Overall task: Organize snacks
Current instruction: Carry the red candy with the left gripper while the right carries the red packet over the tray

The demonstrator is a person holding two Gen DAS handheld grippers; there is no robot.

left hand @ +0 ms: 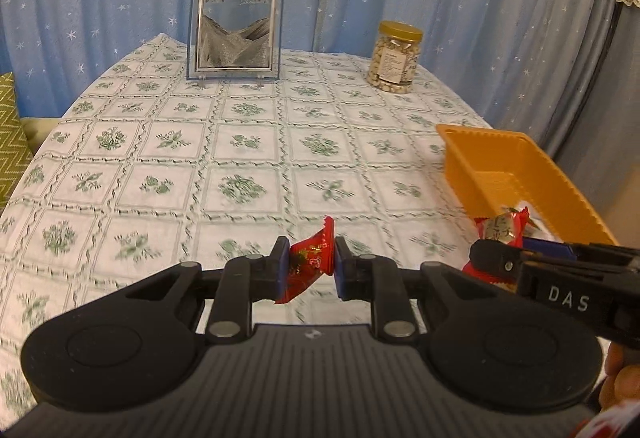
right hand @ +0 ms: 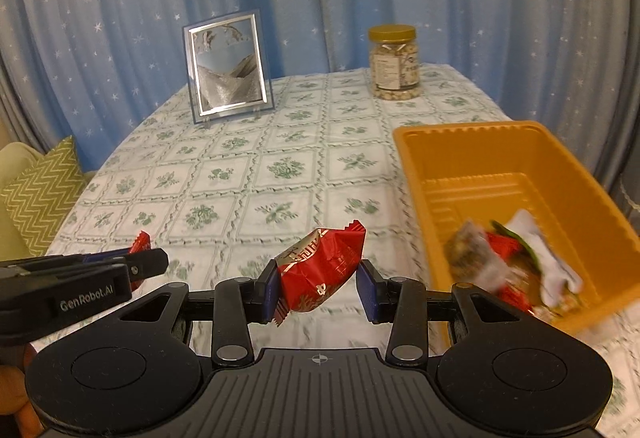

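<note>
Left gripper (left hand: pixel 310 270) clenched on a slim red candy (left hand: pixel 310 262), frame bottom centre. Right gripper (right hand: pixel 318 286) grasping a fatter red snack pack (right hand: pixel 322 270); orange tray (right hand: pixel 416 158) at right.

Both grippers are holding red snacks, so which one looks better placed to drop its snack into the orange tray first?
Probably the right gripper: its red snack is beside the orange tray, while the left gripper sits farther away.

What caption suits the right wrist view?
Right gripper holds a red snack packet beside the orange tray.
</note>
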